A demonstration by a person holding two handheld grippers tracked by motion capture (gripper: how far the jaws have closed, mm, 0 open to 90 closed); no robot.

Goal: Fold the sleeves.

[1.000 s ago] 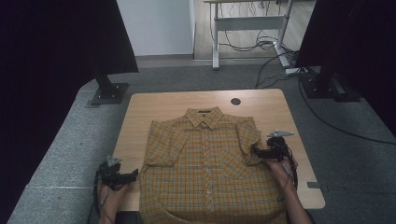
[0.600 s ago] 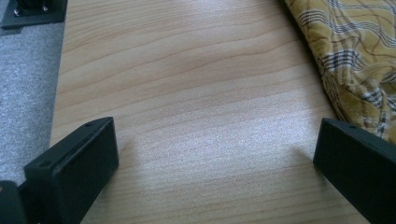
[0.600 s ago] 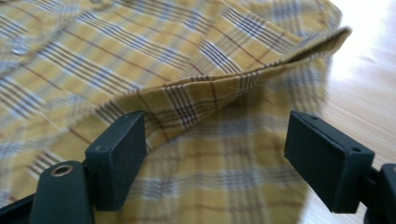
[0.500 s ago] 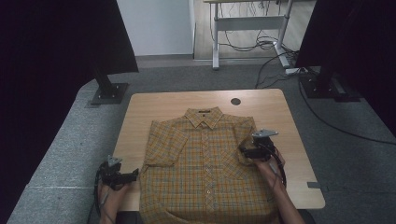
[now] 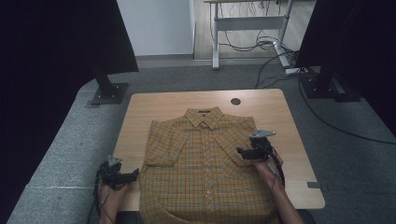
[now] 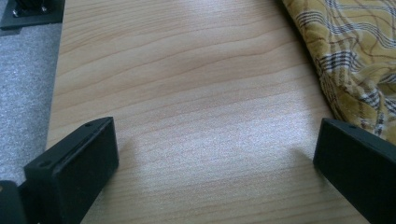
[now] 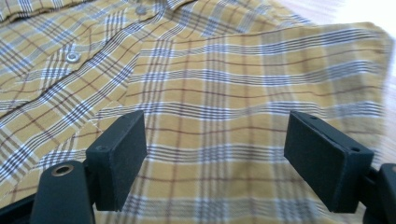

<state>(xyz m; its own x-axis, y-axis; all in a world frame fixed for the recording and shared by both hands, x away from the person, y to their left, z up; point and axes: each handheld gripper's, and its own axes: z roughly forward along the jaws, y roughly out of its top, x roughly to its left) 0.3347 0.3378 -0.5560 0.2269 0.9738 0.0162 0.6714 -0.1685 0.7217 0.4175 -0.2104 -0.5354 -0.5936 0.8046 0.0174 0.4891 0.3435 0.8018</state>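
A yellow plaid button-up shirt (image 5: 205, 168) lies face up on the wooden table (image 5: 177, 100), collar toward the far edge and both short sleeves folded in over the chest. My right gripper (image 5: 240, 152) hovers over the shirt's right folded sleeve; in the right gripper view (image 7: 215, 135) its jaws stand open above the plaid cloth (image 7: 243, 70) with nothing between them. My left gripper (image 5: 135, 173) waits at the table's near left, beside the shirt's lower left edge. Its jaws (image 6: 215, 140) are spread wide over bare wood, with the shirt's edge (image 6: 355, 60) to their right.
A round cable hole (image 5: 235, 101) sits in the table's far side. A strip of grey tape (image 5: 314, 185) marks the near right edge. Black stand bases (image 5: 108, 93) (image 5: 329, 88) flank the table on grey carpet. A desk frame and cables (image 5: 261, 42) lie beyond.
My right gripper has moved leftward from the shirt's right edge to over the folded right sleeve, still open. The left gripper has stayed put.
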